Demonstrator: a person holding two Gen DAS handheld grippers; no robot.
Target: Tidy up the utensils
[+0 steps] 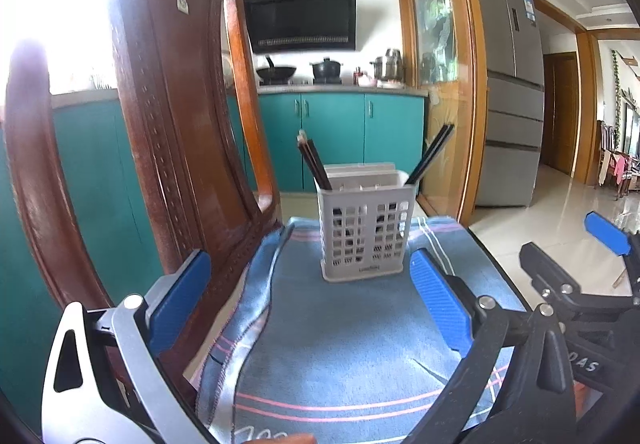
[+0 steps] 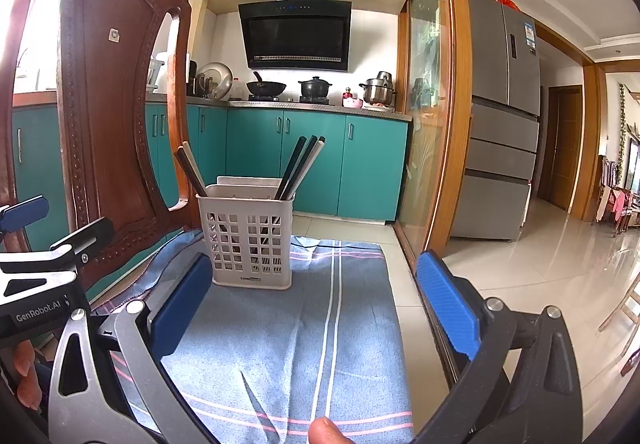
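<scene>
A white perforated utensil holder [image 1: 366,232] stands upright on a blue striped cloth [image 1: 340,344]. Dark chopsticks lean out of its left side [image 1: 314,160] and its right side [image 1: 432,154]. My left gripper [image 1: 312,292] is open and empty, a little in front of the holder. In the right wrist view the holder [image 2: 248,236] stands ahead and left, with chopsticks at left [image 2: 190,170] and right [image 2: 300,168]. My right gripper [image 2: 316,300] is open and empty, behind the holder. The right gripper also shows at the right of the left wrist view [image 1: 580,264].
A carved wooden chair back [image 1: 172,116] rises close on the left [image 2: 104,104]. The cloth [image 2: 320,324] ends at the surface's edge on the right, with tiled floor [image 2: 520,276] beyond. Teal kitchen cabinets [image 2: 312,160] and a sliding glass door [image 2: 424,104] stand behind.
</scene>
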